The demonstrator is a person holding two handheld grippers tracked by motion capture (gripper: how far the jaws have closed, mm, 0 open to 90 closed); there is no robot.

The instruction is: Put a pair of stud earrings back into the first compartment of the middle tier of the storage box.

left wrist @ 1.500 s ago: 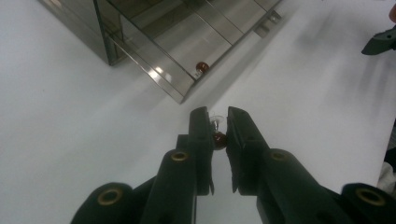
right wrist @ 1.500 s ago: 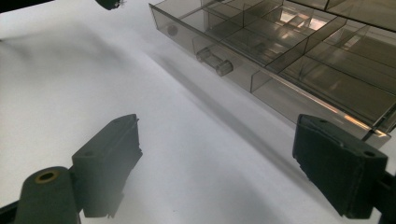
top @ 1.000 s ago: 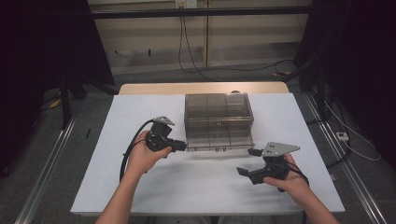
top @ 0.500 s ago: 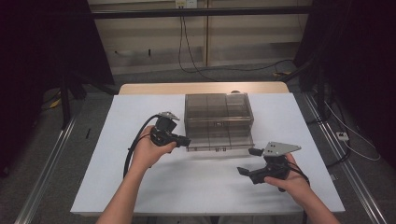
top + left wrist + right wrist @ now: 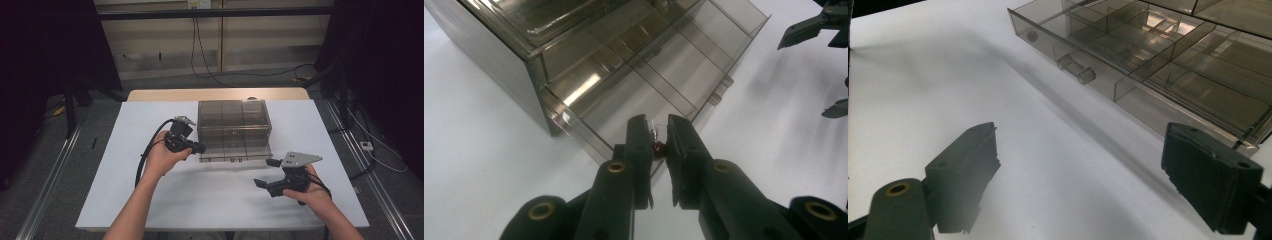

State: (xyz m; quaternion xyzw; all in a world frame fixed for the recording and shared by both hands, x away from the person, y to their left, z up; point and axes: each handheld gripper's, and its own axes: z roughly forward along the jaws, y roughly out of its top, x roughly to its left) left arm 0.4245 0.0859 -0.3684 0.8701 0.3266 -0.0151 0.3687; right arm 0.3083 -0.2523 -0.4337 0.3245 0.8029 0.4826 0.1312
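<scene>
**Small bulb held over the open drawer**

Between the jaws of my left gripper (image 5: 655, 145) sits a small glass bulb (image 5: 656, 142) with a dark reddish base. The jaws are pinched on it from both sides, and its clear tip points away from the gripper toward the drawer. Directly beyond the jaw tips lies the pulled-out drawer (image 5: 659, 65) of a smoke-tinted plastic organizer box (image 5: 233, 117), so the bulb hangs above the drawer's near corner. I cannot tell whether it touches the drawer wall. Thin partitions divide the drawer into several compartments, and two small knobs project from its front face. Farther ahead and to the right of the left gripper's jaws, the black tips of the other gripper appear at the frame edge.

My right gripper (image 5: 1080, 175) has its jaws spread wide with nothing between them. It hovers just short of the drawer front (image 5: 1083, 70), which runs diagonally ahead of it. One clear knob (image 5: 1076, 69) lies straight beyond the gap.

From the high view, the left hand (image 5: 162, 157) holds its gripper against the box's left front corner. The right hand (image 5: 307, 192) holds its gripper nearer me, apart from the drawer. Both work over a white table (image 5: 125, 190).
</scene>
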